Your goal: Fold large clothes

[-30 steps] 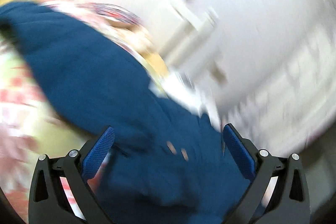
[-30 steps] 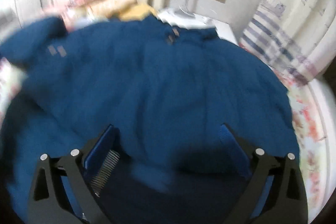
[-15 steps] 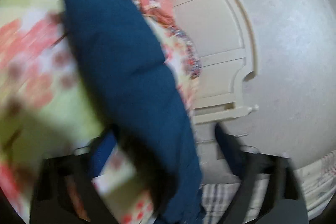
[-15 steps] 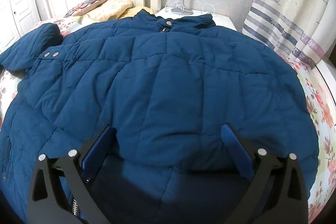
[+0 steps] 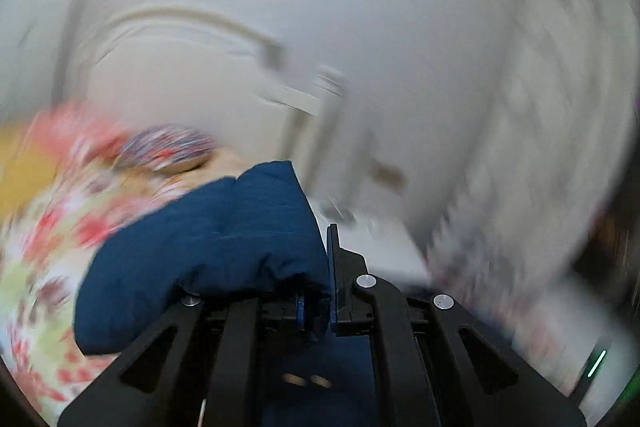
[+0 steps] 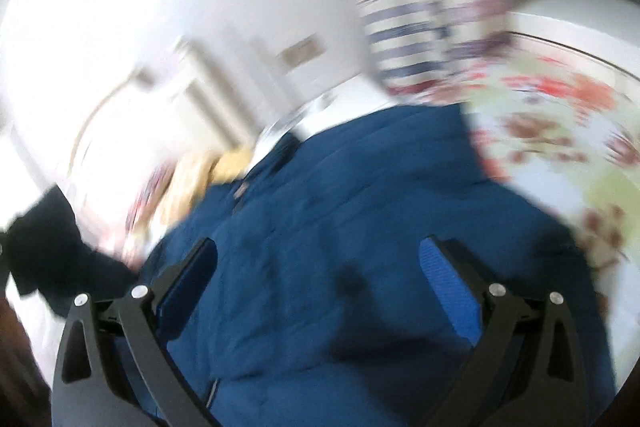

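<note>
A bunched sleeve [image 5: 208,251] of the blue padded jacket [image 6: 340,247] is clamped in the left gripper [image 5: 320,267]. The jacket is spread over a floral bedspread [image 6: 560,131], beneath the right gripper [image 6: 316,279], whose fingers are held apart. Beyond, a blurred headboard [image 5: 180,67] is seen.

A dark blue quilted jacket [image 6: 360,267] lies spread across a bed with a floral cover [image 6: 560,131], its padded panels stitched in broad sections. Seen from the right wrist, the body of the garment fills the lower middle of the view, its far edge reaching toward the head of the bed. Seen from the left wrist, one puffy end of the jacket [image 5: 208,247] is bunched and lifted above the bedding, pinched between the closed jaws of the left gripper [image 5: 320,307], the fabric creased where it is caught. Both views are motion-blurred.
</note>
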`<action>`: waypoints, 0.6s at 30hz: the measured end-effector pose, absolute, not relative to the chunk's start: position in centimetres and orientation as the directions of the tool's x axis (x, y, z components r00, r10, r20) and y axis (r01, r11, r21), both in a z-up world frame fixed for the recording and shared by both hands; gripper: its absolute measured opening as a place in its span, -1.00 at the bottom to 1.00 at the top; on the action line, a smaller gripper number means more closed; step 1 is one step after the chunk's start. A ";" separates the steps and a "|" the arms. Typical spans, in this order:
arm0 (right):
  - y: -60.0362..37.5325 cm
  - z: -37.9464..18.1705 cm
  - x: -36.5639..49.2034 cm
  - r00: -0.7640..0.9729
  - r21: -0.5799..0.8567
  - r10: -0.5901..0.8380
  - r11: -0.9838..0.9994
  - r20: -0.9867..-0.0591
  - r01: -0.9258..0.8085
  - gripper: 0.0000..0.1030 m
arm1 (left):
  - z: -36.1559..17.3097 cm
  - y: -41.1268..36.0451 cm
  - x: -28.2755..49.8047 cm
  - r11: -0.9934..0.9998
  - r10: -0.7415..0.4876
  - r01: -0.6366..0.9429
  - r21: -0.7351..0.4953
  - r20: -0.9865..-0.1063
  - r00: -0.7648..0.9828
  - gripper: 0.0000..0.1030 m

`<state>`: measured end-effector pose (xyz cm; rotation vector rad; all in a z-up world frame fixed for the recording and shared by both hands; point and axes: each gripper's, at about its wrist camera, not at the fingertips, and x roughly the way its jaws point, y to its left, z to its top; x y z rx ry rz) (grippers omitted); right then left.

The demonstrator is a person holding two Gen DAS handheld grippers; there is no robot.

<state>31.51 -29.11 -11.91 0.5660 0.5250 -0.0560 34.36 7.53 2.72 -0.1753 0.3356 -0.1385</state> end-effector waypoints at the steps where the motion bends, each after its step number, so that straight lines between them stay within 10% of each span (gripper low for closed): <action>1: -30.1 -12.0 31.1 0.876 0.515 0.061 0.827 -0.478 0.224 0.94 | 1.7 3.8 34.6 0.982 -0.184 0.154 -0.110 -0.354 0.917 -0.94; 7: -32.9 -12.0 29.6 0.894 0.553 -0.061 0.767 -0.444 0.327 0.94 | -11.8 -12.0 37.9 0.907 -0.178 0.400 0.134 -0.739 0.649 -0.90; 15: -32.6 -11.7 29.9 0.902 0.523 -0.057 0.798 -0.429 0.299 0.94 | -14.8 -17.2 34.8 0.697 0.090 0.376 0.611 -0.594 0.800 -0.68; 18: -32.7 -11.8 29.8 0.901 0.524 -0.059 0.796 -0.429 0.302 0.95 | -13.2 -16.9 33.2 0.627 0.100 0.299 0.719 -0.455 0.885 0.14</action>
